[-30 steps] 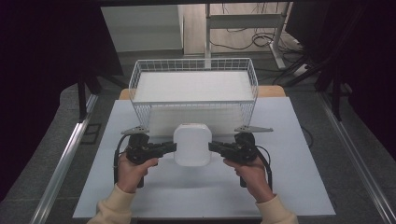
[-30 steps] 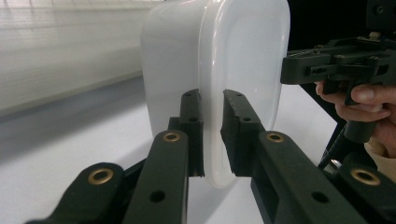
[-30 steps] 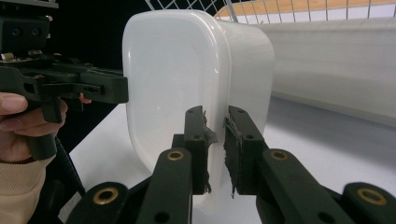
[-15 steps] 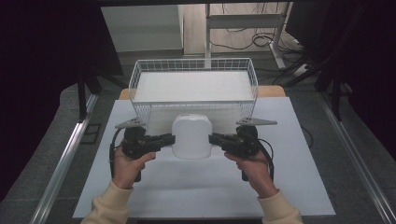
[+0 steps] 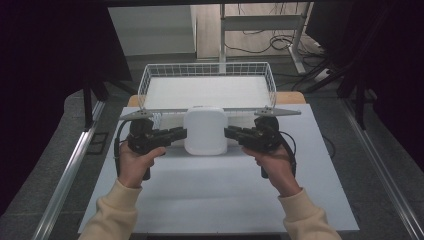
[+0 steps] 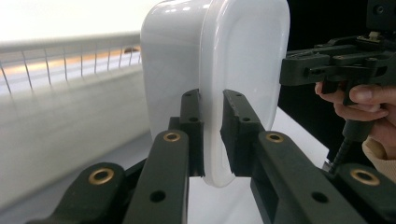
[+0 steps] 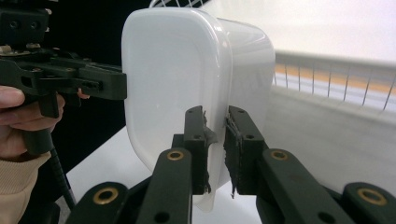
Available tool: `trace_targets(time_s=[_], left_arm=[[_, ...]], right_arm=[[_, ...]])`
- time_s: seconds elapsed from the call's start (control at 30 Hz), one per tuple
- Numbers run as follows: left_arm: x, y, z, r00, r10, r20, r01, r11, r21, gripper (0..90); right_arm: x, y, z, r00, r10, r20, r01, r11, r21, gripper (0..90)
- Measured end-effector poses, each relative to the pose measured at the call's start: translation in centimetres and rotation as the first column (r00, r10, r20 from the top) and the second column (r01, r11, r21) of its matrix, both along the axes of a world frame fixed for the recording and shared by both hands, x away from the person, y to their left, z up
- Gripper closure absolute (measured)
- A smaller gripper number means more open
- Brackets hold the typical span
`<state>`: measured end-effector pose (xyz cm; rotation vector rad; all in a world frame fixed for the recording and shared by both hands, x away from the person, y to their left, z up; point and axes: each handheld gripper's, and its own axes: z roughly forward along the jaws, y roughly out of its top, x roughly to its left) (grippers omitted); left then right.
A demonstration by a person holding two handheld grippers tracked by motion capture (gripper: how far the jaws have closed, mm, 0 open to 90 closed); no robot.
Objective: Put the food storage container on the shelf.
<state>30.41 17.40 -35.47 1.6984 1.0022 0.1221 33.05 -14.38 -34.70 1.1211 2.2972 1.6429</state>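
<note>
My left claw (image 5: 181, 133) and right claw (image 5: 230, 132) each clamp a rim edge of the white rounded plastic container (image 5: 205, 130). It hangs mid-frame, before the white wire basket (image 5: 150, 80).

A white wire basket (image 5: 207, 85) stands at the far edge of the white table (image 5: 215, 195), its floor lined in white. Behind the basket, a metal desk frame (image 5: 260, 30) rises from the floor, with cables (image 5: 260, 42) lying around its feet. Left of the table runs a metal rail (image 5: 70, 170); another rail (image 5: 385, 175) runs on its right.
</note>
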Motion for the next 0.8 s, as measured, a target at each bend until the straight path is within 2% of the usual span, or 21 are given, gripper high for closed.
trace_targets(time_s=[0.3, 0.47, 0.8], left_arm=[[1.6, -0.1, 3.2, 0.9994, 0.001, 0.033, -0.001, 1.0, -0.003, 80.0], [2.3, 0.1, 4.1, 0.9993, -0.002, 0.039, 0.002, 0.9999, -0.011, 80.0], [4.4, 0.8, 5.8, 0.9995, -0.005, 0.03, 0.006, 0.9996, -0.028, 80.0]], right_arm=[[1.6, -0.1, 3.1, 0.9997, -0.001, 0.023, 0.001, 1.0, 0.007, 79.1], [2.2, 0.0, 4.5, 0.9994, 0.0, 0.035, 0.0, 1.0, -0.001, 79.1], [4.4, 0.5, 6.5, 0.9998, 0.004, 0.019, -0.004, 1.0, -0.003, 79.2]])
